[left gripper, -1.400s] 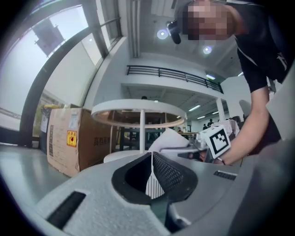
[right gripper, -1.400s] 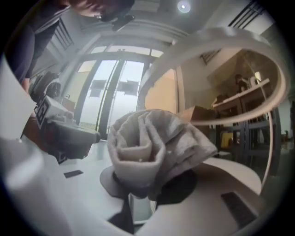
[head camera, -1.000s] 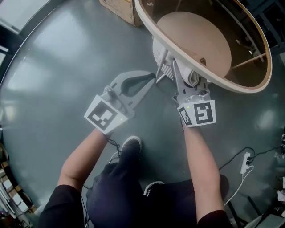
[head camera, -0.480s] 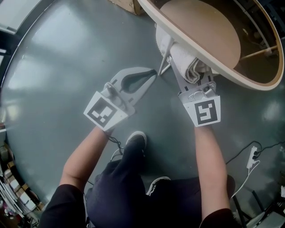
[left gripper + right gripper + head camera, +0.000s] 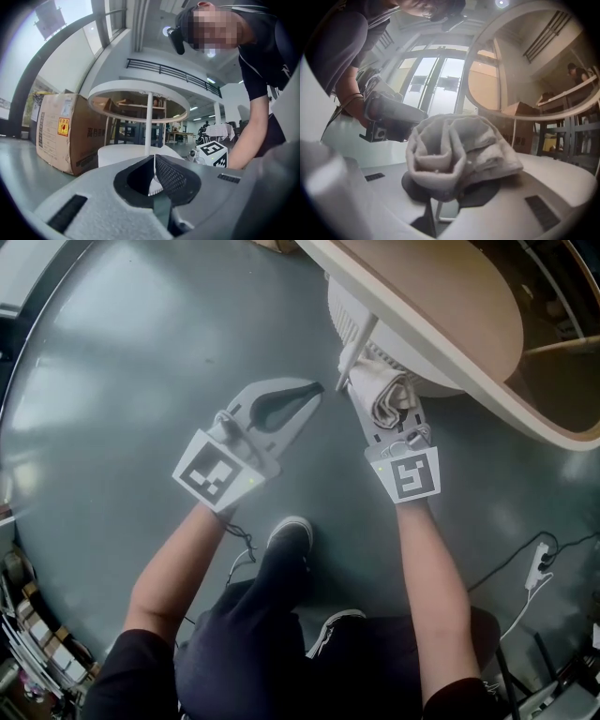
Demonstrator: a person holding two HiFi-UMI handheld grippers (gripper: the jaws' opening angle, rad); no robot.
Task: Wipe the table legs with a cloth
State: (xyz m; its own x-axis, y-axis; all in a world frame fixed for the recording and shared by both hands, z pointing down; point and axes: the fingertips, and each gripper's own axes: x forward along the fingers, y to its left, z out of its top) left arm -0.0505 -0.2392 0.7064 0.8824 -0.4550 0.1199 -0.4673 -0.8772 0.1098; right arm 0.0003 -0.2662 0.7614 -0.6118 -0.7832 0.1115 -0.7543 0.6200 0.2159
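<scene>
Head view: cloth at the table leg, wipe in hand

Right tongs (image 5: 370, 395) pinch a rolled grey cloth (image 5: 454, 150), which bunches well proud of the tips. The roll lies just beside the thin white table leg (image 5: 359, 345), near its foot on the round base (image 5: 342, 306) and under the near edge of the tabletop (image 5: 525, 413). Actual contact is not certain. Left tongs (image 5: 314, 390) are pressed together on nothing, tip low near the leg's foot, on the other side from the cloth.

To do it well, by my reckoning:
- Keep the pinch firm.
- Lay the fat of the roll against the leg, not the hard tips.
- Run it the full length, then work round to the far side.
- The leg is slim — press lightly so the table doesn't shift.

Against half a second ago: the right tongs sit a little further out from under the tabletop's edge, and more cloth shows. The left tongs are much where they were. The view has itself shifted — some of this may be the head.
</scene>
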